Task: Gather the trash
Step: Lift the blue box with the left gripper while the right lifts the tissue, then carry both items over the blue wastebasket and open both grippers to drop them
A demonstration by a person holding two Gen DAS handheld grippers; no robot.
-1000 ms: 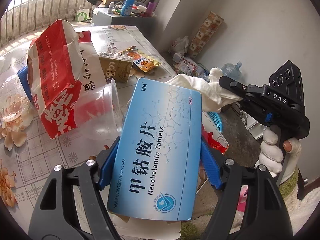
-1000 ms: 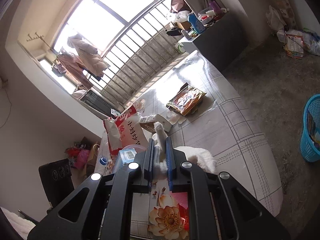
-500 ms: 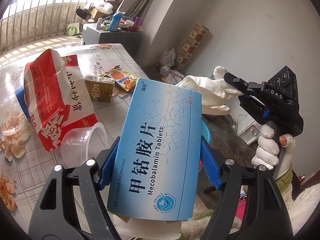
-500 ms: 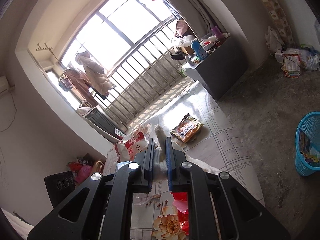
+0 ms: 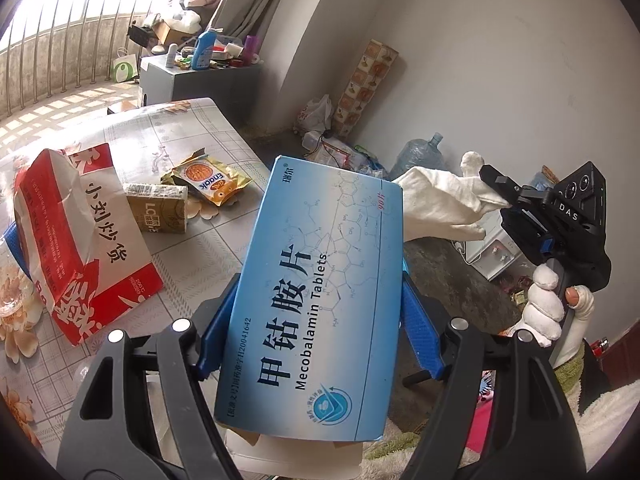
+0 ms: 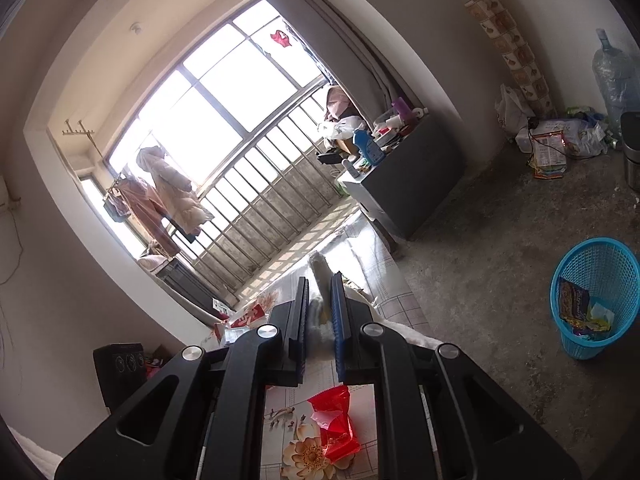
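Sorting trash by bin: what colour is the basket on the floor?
Bright blue mesh basket, with wrappers already inside; clearest in the right wrist view.

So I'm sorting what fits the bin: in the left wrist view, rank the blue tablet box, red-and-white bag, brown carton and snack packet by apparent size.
1. Blue tablet box, though nearness to the camera inflates it.
2. Red-and-white bag.
3. Brown carton and snack packet look alike; no ranking.

From my feed, the tablet box (image 5: 316,296) hid the table (image 5: 208,256) edge; its lower contents stayed unidentifiable.
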